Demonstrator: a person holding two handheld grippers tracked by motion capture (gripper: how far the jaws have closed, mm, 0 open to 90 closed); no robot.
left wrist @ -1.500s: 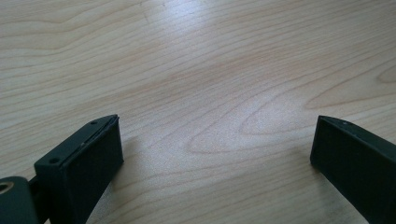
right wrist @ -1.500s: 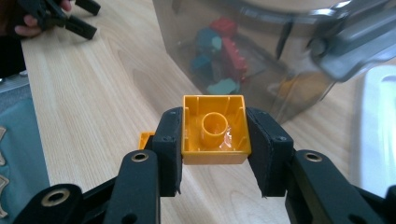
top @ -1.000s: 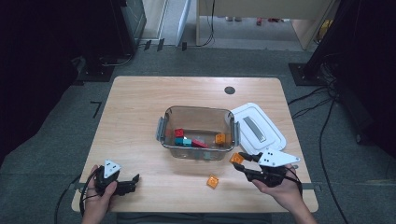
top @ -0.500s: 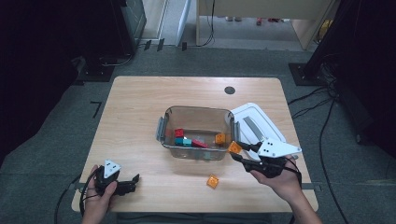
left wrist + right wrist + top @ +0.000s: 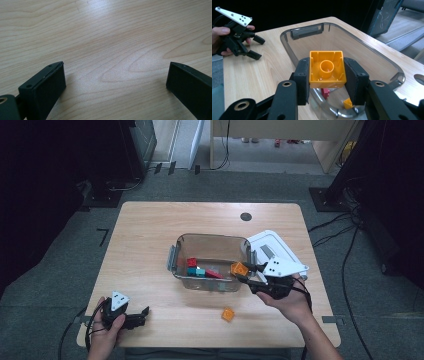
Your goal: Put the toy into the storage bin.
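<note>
Two hand-held black grippers, bare forearms

Left gripper [image 5: 142, 312] and right gripper [image 5: 246, 273]: matte black bodies, flat rectangular jaws with small recessed screws, brass-ringed pivot holes on the linkage arms; each topped by a pale grey three-cornered plate with dark dots; a black cable trails from each. No sleeves visible.

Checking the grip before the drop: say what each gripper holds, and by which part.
The right gripper clamps an orange block by two opposite side walls, hollow underside facing its camera. The left gripper holds nothing, jaws open.
</note>
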